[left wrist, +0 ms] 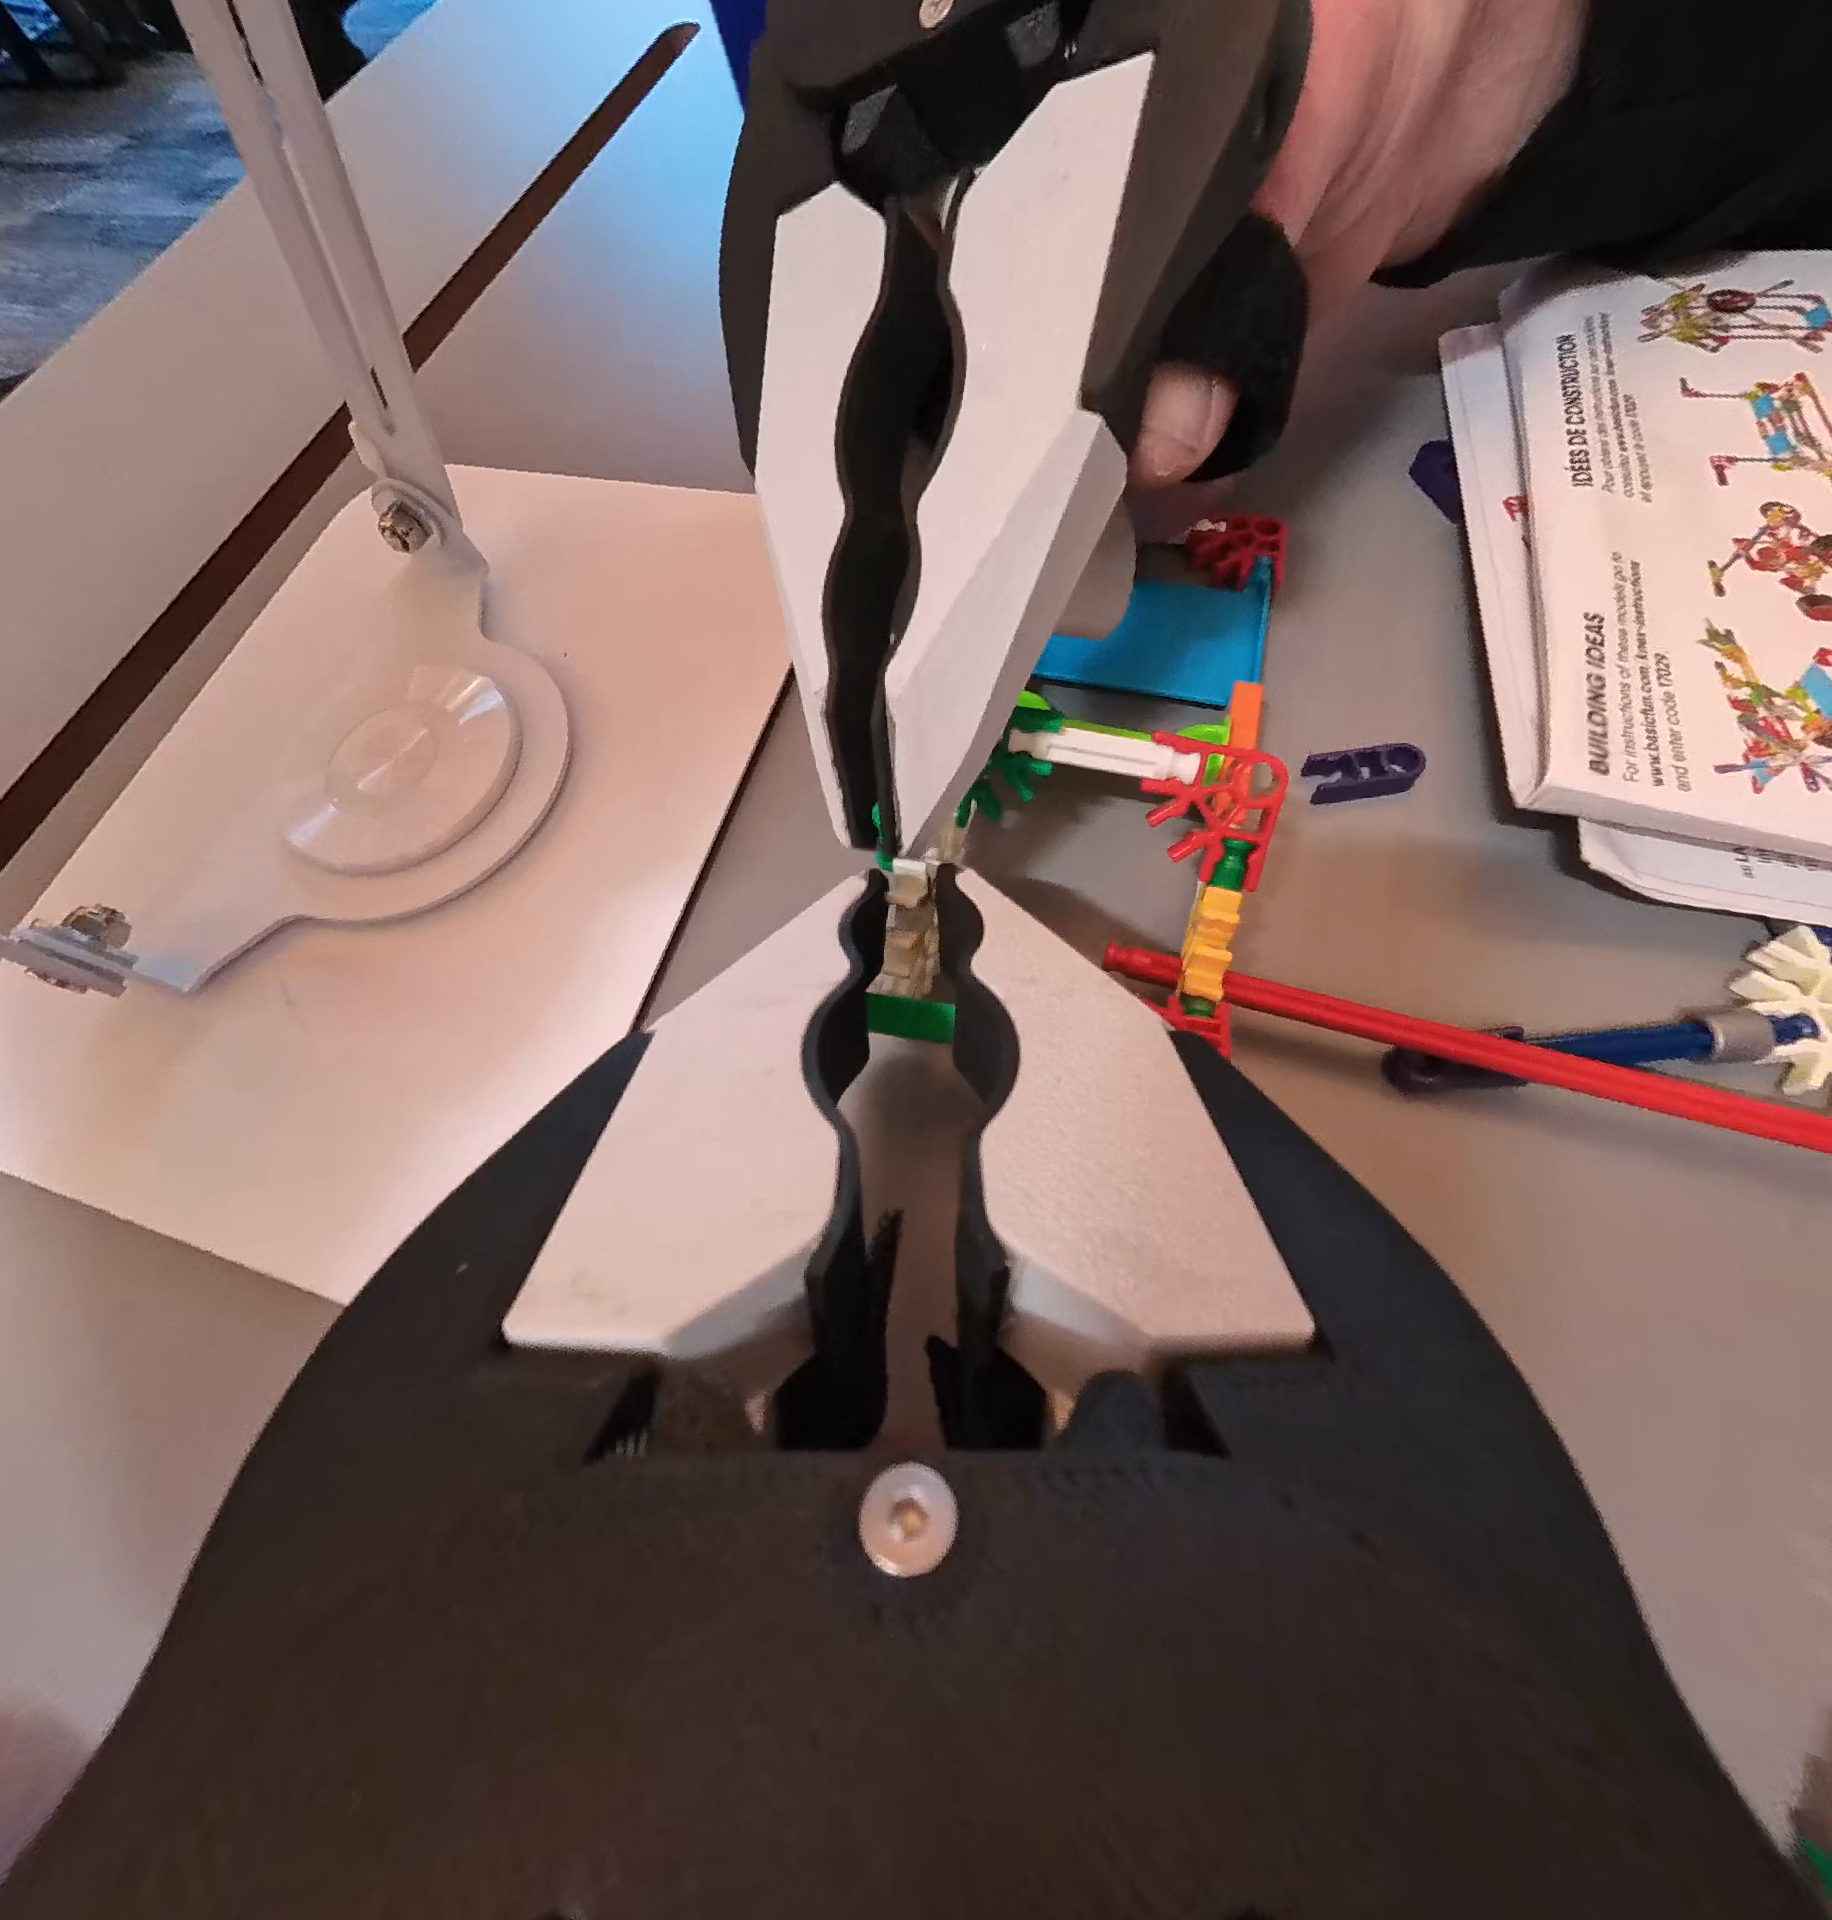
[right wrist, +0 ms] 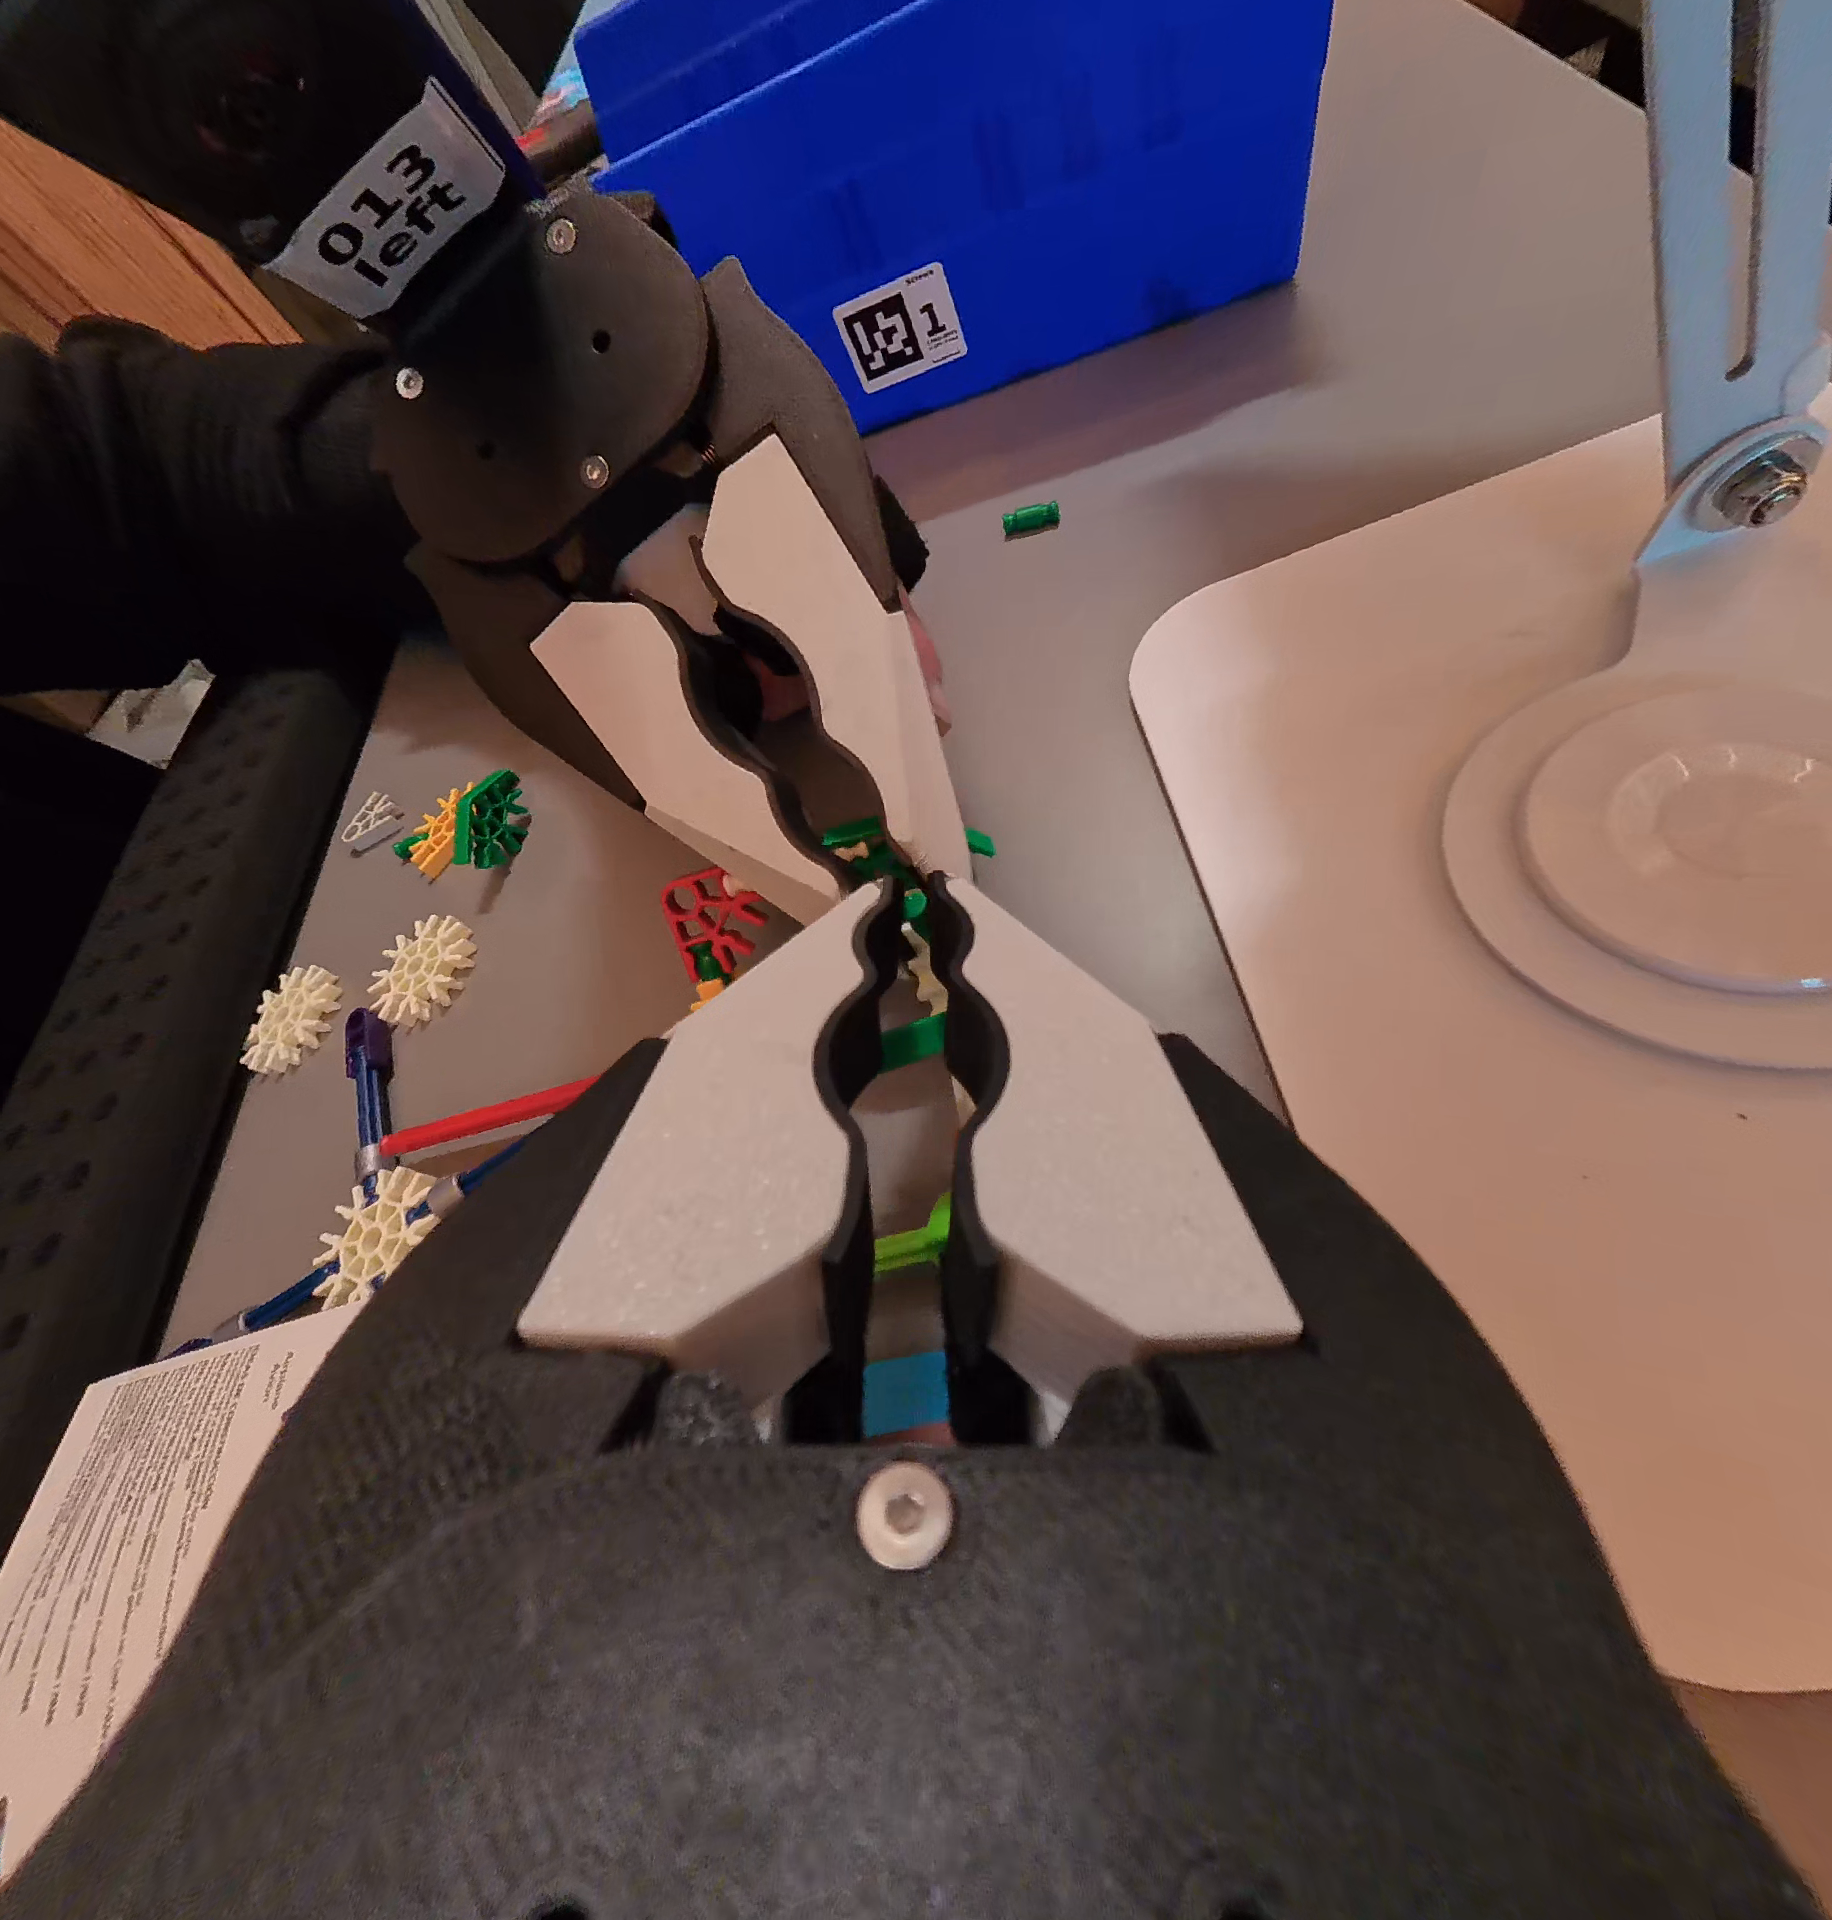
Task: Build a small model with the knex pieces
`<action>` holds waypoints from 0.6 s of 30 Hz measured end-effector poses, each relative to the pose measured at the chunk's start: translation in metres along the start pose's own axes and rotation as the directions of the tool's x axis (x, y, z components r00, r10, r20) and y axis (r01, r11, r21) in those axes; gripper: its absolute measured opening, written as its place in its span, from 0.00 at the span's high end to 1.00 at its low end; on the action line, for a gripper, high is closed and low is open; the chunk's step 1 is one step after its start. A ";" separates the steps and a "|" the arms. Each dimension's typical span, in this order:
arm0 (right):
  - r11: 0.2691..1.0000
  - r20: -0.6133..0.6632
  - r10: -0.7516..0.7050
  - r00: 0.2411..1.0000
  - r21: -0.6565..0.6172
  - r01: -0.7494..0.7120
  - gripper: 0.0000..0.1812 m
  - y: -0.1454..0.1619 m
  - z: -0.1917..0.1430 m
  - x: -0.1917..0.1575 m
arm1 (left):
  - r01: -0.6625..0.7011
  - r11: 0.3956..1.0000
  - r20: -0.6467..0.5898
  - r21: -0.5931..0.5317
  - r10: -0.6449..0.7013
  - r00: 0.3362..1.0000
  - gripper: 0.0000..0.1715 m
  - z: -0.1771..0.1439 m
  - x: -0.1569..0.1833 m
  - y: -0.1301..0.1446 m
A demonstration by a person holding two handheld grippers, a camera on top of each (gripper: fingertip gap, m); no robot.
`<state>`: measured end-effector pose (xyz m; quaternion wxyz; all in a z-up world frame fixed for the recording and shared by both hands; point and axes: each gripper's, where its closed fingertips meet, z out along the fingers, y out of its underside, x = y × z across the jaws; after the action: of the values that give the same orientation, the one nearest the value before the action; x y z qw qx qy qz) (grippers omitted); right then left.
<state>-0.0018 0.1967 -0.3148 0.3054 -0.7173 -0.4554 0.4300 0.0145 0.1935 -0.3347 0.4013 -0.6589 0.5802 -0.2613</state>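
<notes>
My left claw (left wrist: pixel 907 883) pinches a cream connector (left wrist: pixel 912 935); my right claw (right wrist: pixel 907 894) meets it tip to tip, closed on a green piece (right wrist: pixel 917 904), both just off the bench's white baseplate (left wrist: pixel 268 1039).

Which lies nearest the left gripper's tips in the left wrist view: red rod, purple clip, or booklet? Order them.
From the left gripper:
1. Red rod, on the right, running away rightward.
2. Purple clip, right, beyond the toy frame.
3. Booklet, far right.

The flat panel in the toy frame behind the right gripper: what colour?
Light blue panel, clearest in the left wrist view.
</notes>
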 end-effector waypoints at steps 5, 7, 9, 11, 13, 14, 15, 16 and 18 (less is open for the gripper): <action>1.000 -0.012 -0.007 1.000 -0.018 0.007 0.99 0.002 0.002 0.000 | 0.039 0.999 -0.008 0.001 -0.039 0.999 0.90 0.001 -0.003 0.000; 1.000 -0.001 -0.011 1.000 -0.015 0.011 0.99 0.002 0.001 -0.001 | 0.041 0.999 -0.025 0.001 -0.041 0.999 0.91 0.001 -0.001 -0.001; 1.000 0.007 -0.017 1.000 -0.008 0.017 0.99 0.001 0.001 -0.002 | 0.059 0.998 -0.049 0.004 -0.058 0.997 0.92 0.002 0.001 -0.002; 1.000 0.013 -0.016 1.000 -0.003 0.016 0.99 0.001 0.000 -0.003 | 0.078 0.997 -0.072 0.009 -0.077 0.994 0.92 0.002 0.002 -0.004; 1.000 0.024 -0.007 1.000 0.004 0.007 0.99 0.001 -0.001 -0.003 | 0.094 0.995 -0.090 0.015 -0.093 0.992 0.93 0.002 0.002 -0.005; 1.000 0.029 -0.005 1.000 0.003 0.005 0.99 0.001 -0.002 -0.004 | 0.096 0.995 -0.097 0.016 -0.094 0.991 0.94 0.002 0.003 -0.005; 1.000 0.034 -0.006 0.999 0.002 0.006 0.99 0.001 -0.002 -0.004 | 0.094 0.995 -0.103 0.016 -0.091 0.990 0.94 0.002 0.004 -0.005; 1.000 0.037 -0.004 0.999 0.001 0.004 0.99 0.001 -0.002 -0.005 | 0.090 0.996 -0.102 0.015 -0.088 0.991 0.94 0.002 0.004 -0.005; 1.000 0.037 -0.005 0.999 -0.005 0.005 0.99 0.002 -0.002 -0.005 | 0.087 0.996 -0.105 0.012 -0.086 0.991 0.95 0.002 0.005 -0.005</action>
<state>-0.0007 0.1916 -0.3137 0.2962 -0.7088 -0.4638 0.4413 0.0195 0.1893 -0.3325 0.3642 -0.6654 0.5690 -0.3175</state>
